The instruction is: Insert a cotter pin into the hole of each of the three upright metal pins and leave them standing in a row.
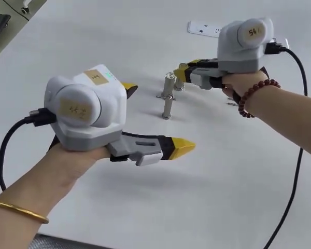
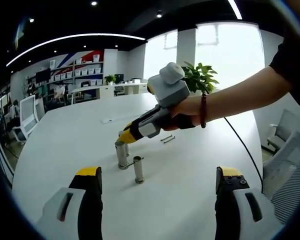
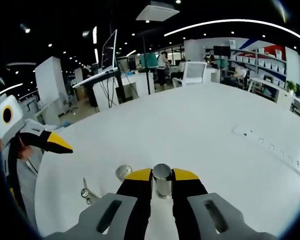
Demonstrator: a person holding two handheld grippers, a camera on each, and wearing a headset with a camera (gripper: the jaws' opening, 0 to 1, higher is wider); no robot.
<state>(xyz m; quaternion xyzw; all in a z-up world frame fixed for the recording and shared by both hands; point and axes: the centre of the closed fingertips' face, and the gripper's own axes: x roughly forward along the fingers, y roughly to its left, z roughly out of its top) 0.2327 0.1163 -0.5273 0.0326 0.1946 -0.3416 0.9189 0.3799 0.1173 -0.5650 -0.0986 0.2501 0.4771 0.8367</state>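
Three upright metal pins stand close together mid-table. The nearest pin [image 1: 167, 109] [image 2: 138, 170] has a cotter pin [image 1: 166, 97] through its hole. A second pin [image 1: 169, 83] [image 2: 121, 156] stands just behind it. My right gripper [image 1: 180, 75] [image 3: 162, 176] is shut on the third pin [image 3: 162, 181], which stands on the table beside them. My left gripper [image 1: 155, 118] [image 2: 159, 172] hovers open and empty in front of the pins, a short way off. Spare cotter pins [image 2: 167, 138] lie on the table beyond the right hand.
A white power strip [image 1: 203, 28] [image 3: 270, 142] lies at the far side of the white table [image 1: 145, 207]. Black cables trail from both grippers; the right one [image 1: 293, 171] crosses the table at the right. One of the left gripper's jaws shows at the left of the right gripper view.
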